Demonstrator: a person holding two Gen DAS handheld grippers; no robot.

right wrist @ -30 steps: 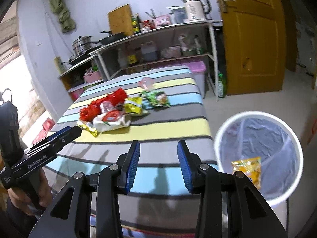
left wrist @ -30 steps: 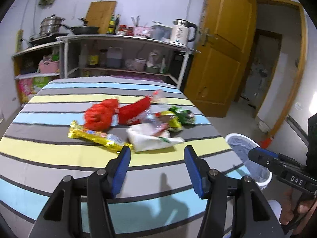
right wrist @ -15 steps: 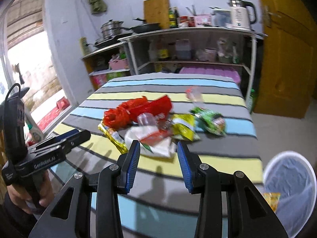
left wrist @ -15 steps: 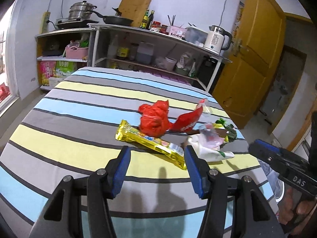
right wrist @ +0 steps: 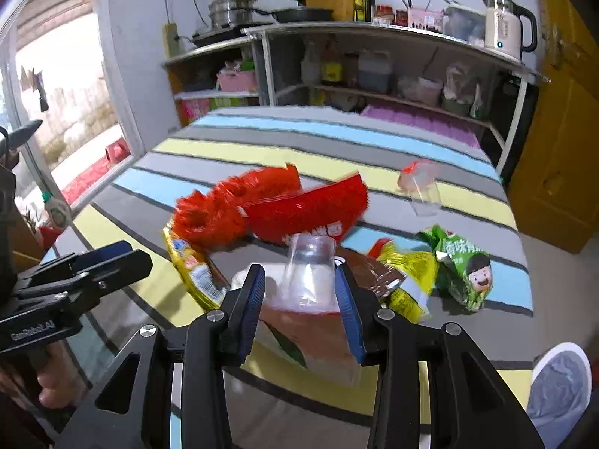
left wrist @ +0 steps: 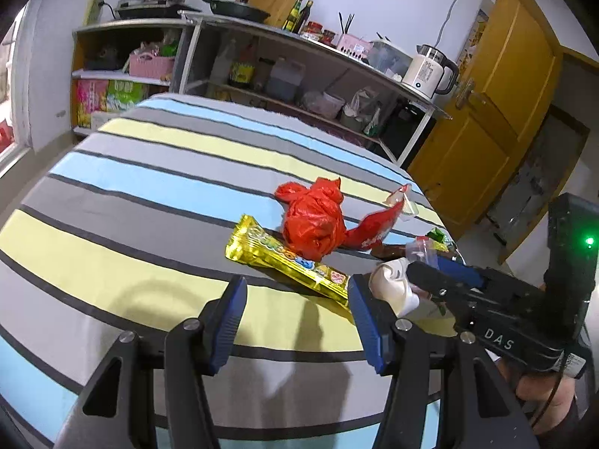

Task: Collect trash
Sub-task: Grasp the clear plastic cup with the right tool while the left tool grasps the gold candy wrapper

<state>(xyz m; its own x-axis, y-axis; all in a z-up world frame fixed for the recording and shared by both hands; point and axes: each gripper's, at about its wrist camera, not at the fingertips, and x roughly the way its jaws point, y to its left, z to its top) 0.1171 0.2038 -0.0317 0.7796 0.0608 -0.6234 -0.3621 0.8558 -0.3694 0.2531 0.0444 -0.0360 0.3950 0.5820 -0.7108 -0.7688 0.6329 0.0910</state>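
Note:
A pile of trash lies on the striped tablecloth (left wrist: 157, 202): a crumpled red plastic bag (left wrist: 314, 220), a gold wrapper (left wrist: 284, 258), a red snack packet (right wrist: 310, 209) and a white bag (left wrist: 389, 284). My left gripper (left wrist: 297, 299) is open just short of the gold wrapper, nothing between its fingers. My right gripper (right wrist: 299, 288) hangs over the white bag with a clear plastic cup (right wrist: 309, 262) standing between its blue pads; the jaws are open and I see no squeeze on the cup. Each gripper shows in the other's view, the right gripper (left wrist: 441, 273) and the left gripper (right wrist: 119, 256).
A green snack packet (right wrist: 464, 269), a yellow-green packet (right wrist: 408, 273) and a second clear cup (right wrist: 419, 187) lie right of the pile. A white lined bin (right wrist: 561, 385) stands on the floor at the table's near right corner. Kitchen shelves (right wrist: 374, 56) and a yellow door (left wrist: 498, 112) are behind.
Both grippers came down closer to the trash pile. The right view swung left from the bin to the pile, and the clear cup now sits between its fingers. Neither opening changed.

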